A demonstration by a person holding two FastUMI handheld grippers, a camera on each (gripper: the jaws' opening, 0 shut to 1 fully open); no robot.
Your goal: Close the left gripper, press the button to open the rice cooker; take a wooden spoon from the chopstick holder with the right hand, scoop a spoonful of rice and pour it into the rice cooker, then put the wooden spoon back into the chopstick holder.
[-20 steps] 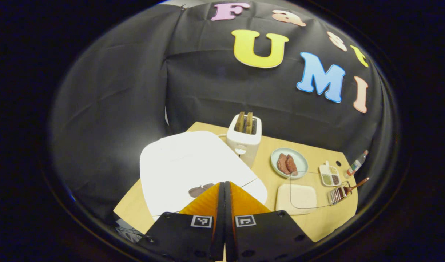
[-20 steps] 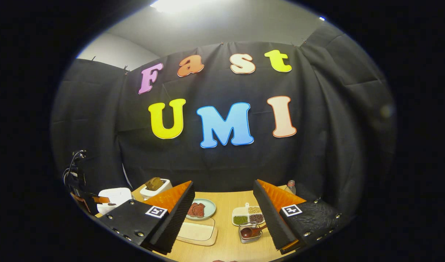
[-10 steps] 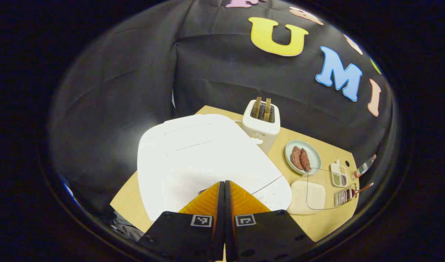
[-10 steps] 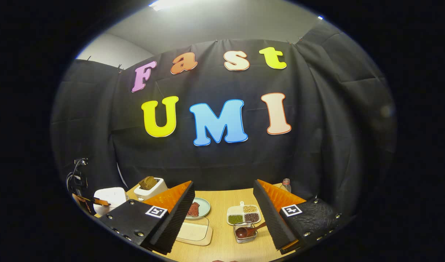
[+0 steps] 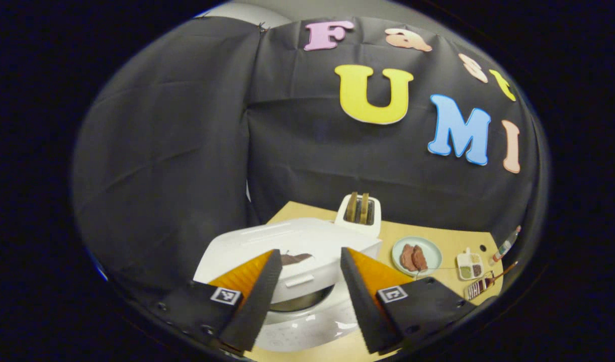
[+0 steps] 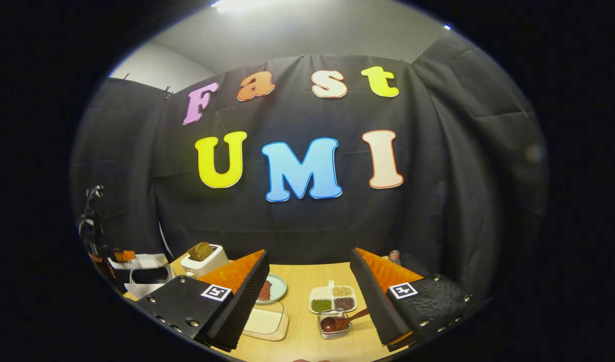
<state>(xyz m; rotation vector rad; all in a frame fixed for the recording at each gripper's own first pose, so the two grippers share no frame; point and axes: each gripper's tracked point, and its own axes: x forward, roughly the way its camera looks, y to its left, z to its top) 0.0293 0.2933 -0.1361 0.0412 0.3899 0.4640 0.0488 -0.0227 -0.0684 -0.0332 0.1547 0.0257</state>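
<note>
Rice cooker [image 5: 292,271] lid looks popped up already, with a dark gap showing under it, so the button press can probably be counted as done. The left gripper [image 5: 307,296] is spread wide and empty, hanging just in front of the cooker, fingers either side of the lid's front edge.

Next up is likely the spoon grab. The right gripper [image 6: 307,296] is also released, gripping nothing, and the wooden spoon [image 6: 340,321] is seen lying low between its fingers, resting in the chopstick holder [image 6: 332,324]. Best done by coming down on the handle rather than the bowl end, squeezed firmly so it can't twist. The seasoning dish [image 6: 332,299] just beyond should be avoided.
</note>
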